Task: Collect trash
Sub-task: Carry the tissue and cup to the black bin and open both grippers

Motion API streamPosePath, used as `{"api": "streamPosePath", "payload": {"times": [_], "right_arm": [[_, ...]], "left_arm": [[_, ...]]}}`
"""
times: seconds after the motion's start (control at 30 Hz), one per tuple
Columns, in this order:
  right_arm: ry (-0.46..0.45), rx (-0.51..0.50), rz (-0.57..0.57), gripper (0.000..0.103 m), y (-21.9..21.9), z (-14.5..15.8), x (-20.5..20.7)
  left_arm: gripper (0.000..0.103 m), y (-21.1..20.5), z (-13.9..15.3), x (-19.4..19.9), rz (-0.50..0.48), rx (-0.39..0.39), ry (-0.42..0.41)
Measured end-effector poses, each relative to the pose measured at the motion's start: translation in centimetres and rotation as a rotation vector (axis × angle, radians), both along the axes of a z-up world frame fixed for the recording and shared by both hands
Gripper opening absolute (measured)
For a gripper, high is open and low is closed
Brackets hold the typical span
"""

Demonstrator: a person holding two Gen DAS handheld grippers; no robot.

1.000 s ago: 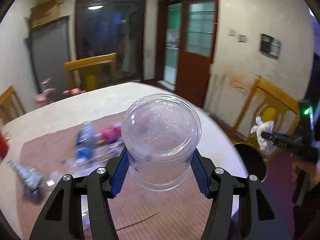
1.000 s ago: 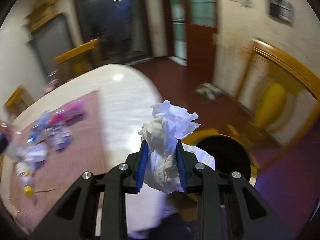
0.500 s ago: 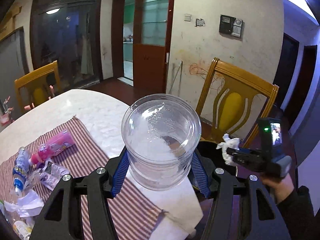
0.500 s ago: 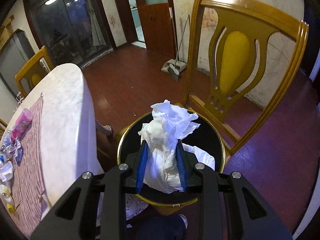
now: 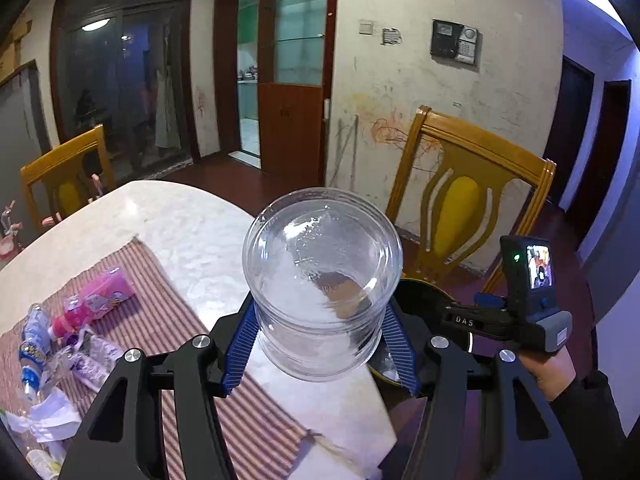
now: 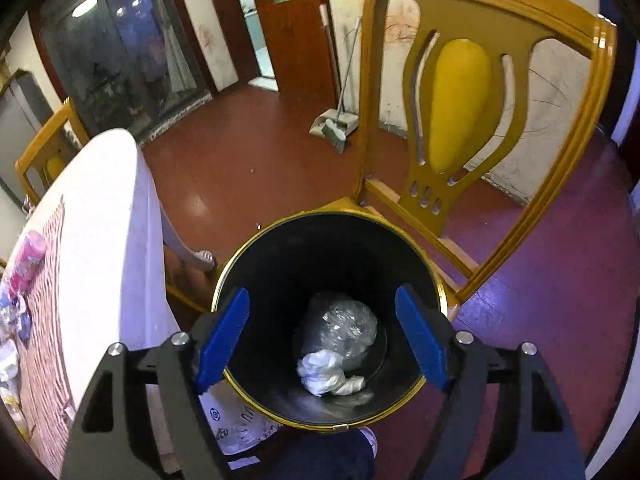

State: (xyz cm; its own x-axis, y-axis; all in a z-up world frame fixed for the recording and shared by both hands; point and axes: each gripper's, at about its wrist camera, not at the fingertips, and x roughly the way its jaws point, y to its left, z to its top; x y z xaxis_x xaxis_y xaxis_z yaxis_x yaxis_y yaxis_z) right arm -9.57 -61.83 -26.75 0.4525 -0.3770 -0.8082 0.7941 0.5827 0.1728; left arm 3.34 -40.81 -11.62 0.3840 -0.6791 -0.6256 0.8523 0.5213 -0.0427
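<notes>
Scuffed cream walls, a wooden door and a red-brown floor surround a pale marble worktop [image 5: 180,232] partly covered by a striped mat [image 5: 132,316]. Across the left wrist view, the left hand-held gripper [image 5: 320,340] is clenched on a clear plastic cup [image 5: 322,280], its blue pads pressed against the cup's sides, the cup's mouth facing the camera above the worktop's edge. Toward 9 o'clock on the mat lie a pink bottle [image 5: 94,300], small blue-capped bottles [image 5: 32,348] and crumpled wrappers [image 5: 48,416]. Toward 3 o'clock the right hand-held gripper [image 5: 460,320] reaches over the bin's rim. From the right wrist view, the right hand-held gripper [image 6: 322,336] is released, jaws spread wide above a black bin [image 6: 256,264] with a gold rim. At the bin's bottom lie a white tissue wad [image 6: 324,372] and a crumpled clear plastic bag [image 6: 344,328], touching. A yellow wooden chair [image 6: 460,100] stands just behind the bin at 1 o'clock.
</notes>
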Motion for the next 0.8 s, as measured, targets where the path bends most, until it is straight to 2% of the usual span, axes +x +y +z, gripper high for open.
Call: {"api": "streamPosePath", "payload": {"times": [0.1, 0.23, 0.3, 0.37, 0.47, 0.53, 0.6, 0.63, 0.7, 0.8], "right_arm": [[-0.017, -0.050, -0.117, 0.076, 0.1, 1.8, -2.0], [-0.059, -0.118, -0.248, 0.077, 0.1, 4.7, -4.9], [-0.058, -0.166, -0.287, 0.077, -0.2, 6.2, -6.2], [-0.057, -0.201, -0.316, 0.077, -0.6, 7.5, -7.4], [-0.066, -0.218, -0.338, 0.077, -0.9, 8.3, -8.5], [-0.067, -0.223, -0.344, 0.077, -0.9, 8.4, -9.0], [-0.070, -0.221, -0.348, 0.077, -0.9, 8.4, -9.3], [-0.072, -0.220, -0.348, 0.077, -0.9, 8.4, -9.3], [-0.078, -0.218, -0.347, 0.077, -0.9, 8.4, -9.6], [-0.091, -0.220, -0.342, 0.077, -0.8, 8.6, -9.6]], "left_arm": [[0.059, -2.7, -1.4, -0.5, -0.055, 0.025, -0.002], [0.059, -8.3, -4.6, -1.0, -0.140, 0.048, 0.047], [0.059, -11.0, -6.3, -1.4, -0.174, 0.068, 0.049], [0.058, -13.7, -8.1, -1.8, -0.205, 0.084, 0.086], [0.058, -17.3, -10.8, -2.6, -0.235, 0.108, 0.148], [0.060, -18.5, -11.7, -3.3, -0.252, 0.123, 0.157], [0.067, -19.3, -12.1, -4.0, -0.258, 0.138, 0.171], [0.077, -19.4, -12.1, -4.2, -0.250, 0.138, 0.170], [0.090, -19.3, -11.9, -4.4, -0.231, 0.127, 0.152], [0.090, -19.2, -11.7, -4.2, -0.218, 0.125, 0.148]]}}
